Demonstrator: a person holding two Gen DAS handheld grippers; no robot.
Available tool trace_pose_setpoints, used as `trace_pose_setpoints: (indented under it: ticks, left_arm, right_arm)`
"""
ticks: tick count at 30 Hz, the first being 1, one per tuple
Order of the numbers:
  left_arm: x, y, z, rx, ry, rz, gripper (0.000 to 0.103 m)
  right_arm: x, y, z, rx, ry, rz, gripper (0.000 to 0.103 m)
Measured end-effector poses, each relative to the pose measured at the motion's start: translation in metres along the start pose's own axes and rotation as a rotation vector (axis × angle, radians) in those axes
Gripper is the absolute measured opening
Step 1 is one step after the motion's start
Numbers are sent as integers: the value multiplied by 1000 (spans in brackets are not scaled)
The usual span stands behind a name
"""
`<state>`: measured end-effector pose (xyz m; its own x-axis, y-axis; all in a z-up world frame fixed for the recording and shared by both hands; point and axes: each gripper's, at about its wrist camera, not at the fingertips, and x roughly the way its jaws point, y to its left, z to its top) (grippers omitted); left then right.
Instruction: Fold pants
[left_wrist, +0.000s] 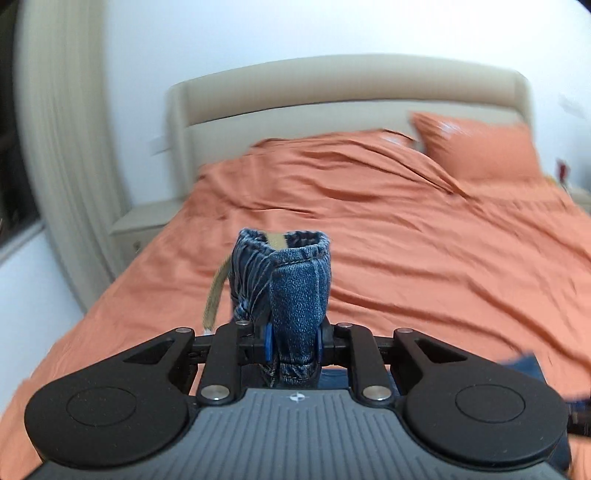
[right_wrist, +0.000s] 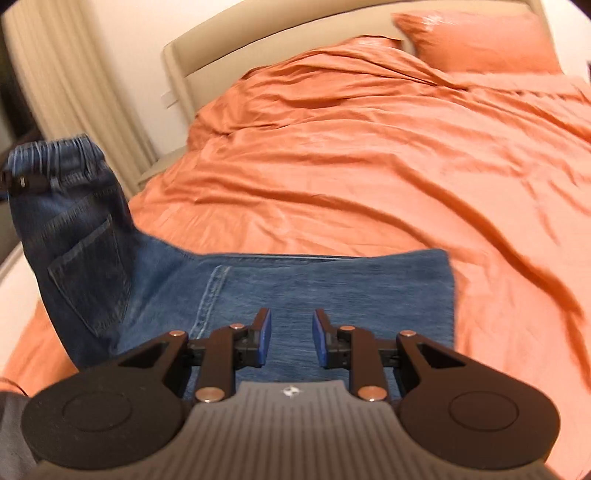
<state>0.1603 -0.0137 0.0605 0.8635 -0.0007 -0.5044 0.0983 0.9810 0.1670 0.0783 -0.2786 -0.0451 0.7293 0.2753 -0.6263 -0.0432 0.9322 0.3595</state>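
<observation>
Jeans (right_wrist: 295, 288) waistband pinched in left gripper (left_wrist: 293, 345); right gripper (right_wrist: 291, 341) parted, holding nothing, above denim.

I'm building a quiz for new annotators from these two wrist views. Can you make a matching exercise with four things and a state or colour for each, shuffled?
Column A:
1. left tool
2. right tool
3. pants
4. pillow

Column B:
a. orange, by the headboard
b. open, holding nothing, above the denim
c. blue denim, waistband end lifted, legs flat on the bed
d. shut on the waistband

Pairs: 1-d, 2-b, 3-c, 4-a
</observation>
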Motion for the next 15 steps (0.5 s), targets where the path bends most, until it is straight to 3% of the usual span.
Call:
trace_pose_setpoints:
  ticks: [4,10,12,14,15]
  left_arm:
    - [15,-74,-27,132,25,-71,21]
    - [39,-151,-95,310,212,-201,21]
    - [44,-154,-106,336,268,-239,26]
    - [46,-148,-109,321,328,-315,47]
    - [47,-145,-108,302,370,-368,53]
  right_arm:
    - [-3,-26,2,64,-3,-35,22]
    - [-3,-48,1,134,26,-24,22]
    - [0,-55,-1,161,50,-19,22]
    - [3,-61,-3,196,70,3,22]
    - [5,-63,-3,214,78,20,22]
